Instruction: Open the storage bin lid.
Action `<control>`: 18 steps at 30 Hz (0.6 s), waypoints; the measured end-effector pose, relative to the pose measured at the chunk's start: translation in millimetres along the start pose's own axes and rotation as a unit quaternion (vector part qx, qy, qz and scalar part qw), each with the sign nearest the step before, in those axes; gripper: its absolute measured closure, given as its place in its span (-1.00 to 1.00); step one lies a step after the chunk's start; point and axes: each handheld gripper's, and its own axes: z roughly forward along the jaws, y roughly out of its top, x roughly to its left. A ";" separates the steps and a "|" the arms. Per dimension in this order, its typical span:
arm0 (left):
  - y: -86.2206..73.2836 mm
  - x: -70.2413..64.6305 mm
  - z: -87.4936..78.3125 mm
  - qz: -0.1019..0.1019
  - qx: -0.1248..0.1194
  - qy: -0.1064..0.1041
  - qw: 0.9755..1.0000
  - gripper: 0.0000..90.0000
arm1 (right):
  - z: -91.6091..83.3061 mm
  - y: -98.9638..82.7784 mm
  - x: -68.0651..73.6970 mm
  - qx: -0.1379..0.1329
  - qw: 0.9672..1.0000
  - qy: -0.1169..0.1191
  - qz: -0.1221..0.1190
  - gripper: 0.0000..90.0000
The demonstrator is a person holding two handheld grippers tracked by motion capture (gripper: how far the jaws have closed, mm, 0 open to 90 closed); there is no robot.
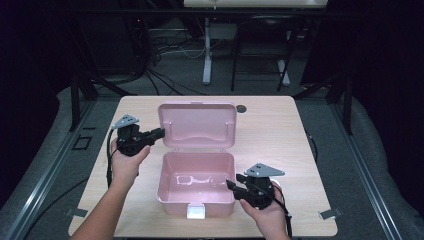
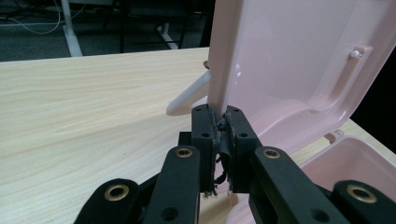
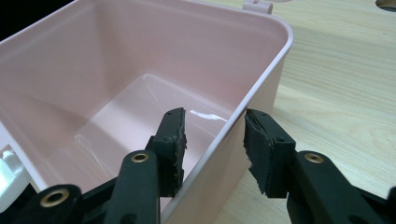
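Step in hand: the pink box stands open on the table; by my reading the lid is being swung on its hinge while the box body is steadied.
Left gripper: its jaws are pinched narrow on the lid's left side edge; in the left gripper view the thin pink wall runs straight down between the two pads.
Right gripper: its jaws stand moderately apart astride the box's right wall, one pad inside, one outside; a gap shows on both sides, so they do not press the wall.
Doing it well: keep the left grip square on the lid edge and guide it along the hinge's arc rather than pulling sideways, since the edge is thin and could slip from the pads.
Doing it well, right side: close on the wall or bear against it before the lid moves, otherwise the light box may slide or tip on the wood.
Watch: the white latch at the front wall must stay free of the rim.
Box position: near the table's middle, its front wall close to the near edge, lid upright toward the far edge.
Lid to left gripper: touching, held.
Box wall to right gripper: between the jaws, just apart from each pad.
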 end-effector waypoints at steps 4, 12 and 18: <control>1.0 1.0 1.3 0.000 0.003 0.000 1.000 0.89 | -0.3 0.0 0.3 0.002 1.000 0.000 0.001 0.31; 1.1 2.8 1.7 -0.006 0.010 -0.002 1.000 0.90 | -2.0 -0.3 0.3 0.006 1.000 0.000 -0.004 0.33; 1.3 5.9 3.5 -0.013 0.018 -0.007 1.000 0.90 | -3.3 -0.3 1.7 0.009 1.000 -0.004 -0.007 0.34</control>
